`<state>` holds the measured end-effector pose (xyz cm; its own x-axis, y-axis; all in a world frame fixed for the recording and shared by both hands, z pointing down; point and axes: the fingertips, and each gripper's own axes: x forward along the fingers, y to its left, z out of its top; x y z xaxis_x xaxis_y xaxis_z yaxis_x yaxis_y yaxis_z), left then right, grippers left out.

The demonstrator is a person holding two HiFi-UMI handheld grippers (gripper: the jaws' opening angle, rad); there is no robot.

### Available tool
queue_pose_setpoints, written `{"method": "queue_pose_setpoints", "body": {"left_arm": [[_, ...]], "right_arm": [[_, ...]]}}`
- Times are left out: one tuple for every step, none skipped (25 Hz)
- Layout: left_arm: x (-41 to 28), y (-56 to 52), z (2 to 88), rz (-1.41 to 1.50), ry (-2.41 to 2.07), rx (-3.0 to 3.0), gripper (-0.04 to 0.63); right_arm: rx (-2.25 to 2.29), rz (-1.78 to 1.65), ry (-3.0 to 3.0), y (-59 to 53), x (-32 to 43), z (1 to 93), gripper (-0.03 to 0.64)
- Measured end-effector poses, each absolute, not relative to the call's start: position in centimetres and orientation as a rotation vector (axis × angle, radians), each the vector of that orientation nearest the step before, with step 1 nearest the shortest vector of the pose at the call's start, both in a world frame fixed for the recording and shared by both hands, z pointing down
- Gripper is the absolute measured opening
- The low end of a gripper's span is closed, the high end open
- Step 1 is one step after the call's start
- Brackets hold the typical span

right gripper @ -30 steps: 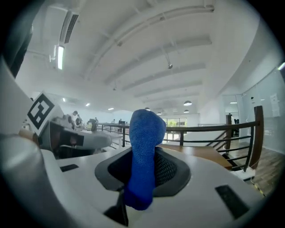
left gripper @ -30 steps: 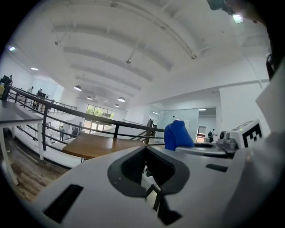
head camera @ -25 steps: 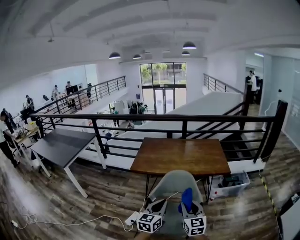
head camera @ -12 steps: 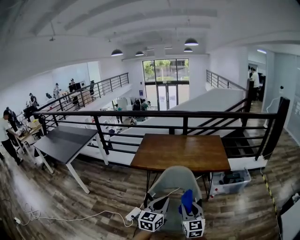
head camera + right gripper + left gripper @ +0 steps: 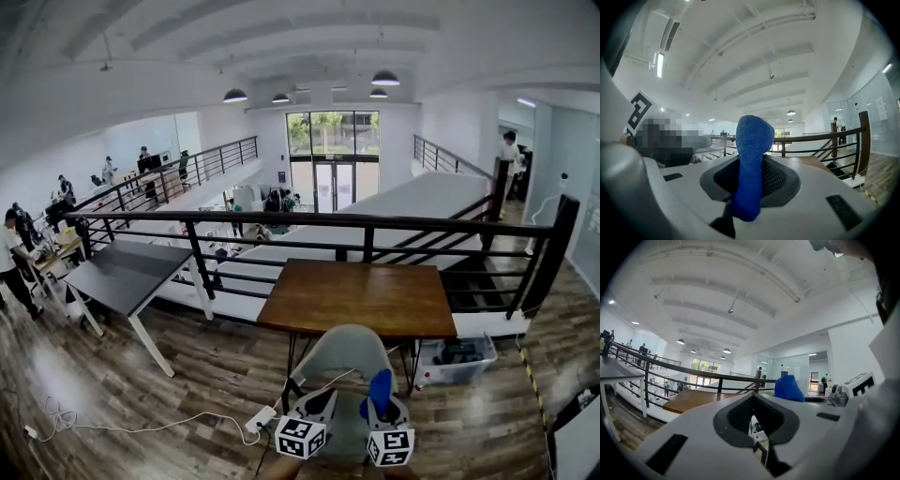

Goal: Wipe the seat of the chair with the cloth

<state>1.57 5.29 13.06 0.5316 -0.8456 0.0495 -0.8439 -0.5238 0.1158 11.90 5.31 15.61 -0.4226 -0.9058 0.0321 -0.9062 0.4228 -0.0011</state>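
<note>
In the head view, a grey chair [image 5: 345, 354] was seen drawn up to a brown wooden desk [image 5: 361, 298], with its back towards the desk and most of its seat covered from sight by the two grippers held over it at the bottom of the frame. The left gripper [image 5: 317, 405] was held just beside the right gripper [image 5: 382, 409], and a blue cloth [image 5: 380, 387] was seen standing up out of the right one. In the left gripper view, the jaws were found drawn together with nothing between them; only the hollow between the pads was seen, and the cloth appeared beyond, to the right. In the right gripper view, the jaws were clamped on the cloth, which was pinched near its lower end so that a rolled length stood upright above them; the railing and the ceiling lay behind, so this gripper was judged to be tilted upward and not aimed at the seat. No contact between cloth and seat could be made out. The step in hand was therefore judged to be the carrying of the cloth to the seat, with wiping not yet begun. For the next move, the right gripper would need to be tipped down until the free end of the cloth was pressed flat on the seat, and then swept across it.
</note>
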Motion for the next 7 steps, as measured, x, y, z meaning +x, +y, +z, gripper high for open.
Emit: {"method": "queue_pose_setpoints", "body": {"left_arm": [[1.58,5.38,13.03,-0.020,-1.460,2.637,0.006],[1.56,5.45,13.01,-0.021,-1.457,2.637,0.006],[1.55,5.47,13.02,-0.020,-1.456,2.636,0.006],[1.54,5.45,13.08,-0.019,-1.455,2.634,0.007],[1.54,5.40,13.18,-0.017,-1.455,2.632,0.007],[1.55,5.34,13.31,-0.015,-1.454,2.630,0.006],[1.57,5.29,13.46,-0.013,-1.454,2.627,0.007]], "right_arm": [[1.670,0.027,-2.626,5.42,11.85,15.60,0.107],[1.668,0.026,-2.624,5.49,11.83,15.61,0.107],[1.667,0.026,-2.620,5.50,11.84,15.64,0.108],[1.666,0.027,-2.617,5.46,11.88,15.70,0.108],[1.666,0.027,-2.615,5.40,11.94,15.77,0.108],[1.665,0.027,-2.612,5.33,12.02,15.86,0.107],[1.665,0.027,-2.610,5.27,12.10,15.95,0.108]]}}
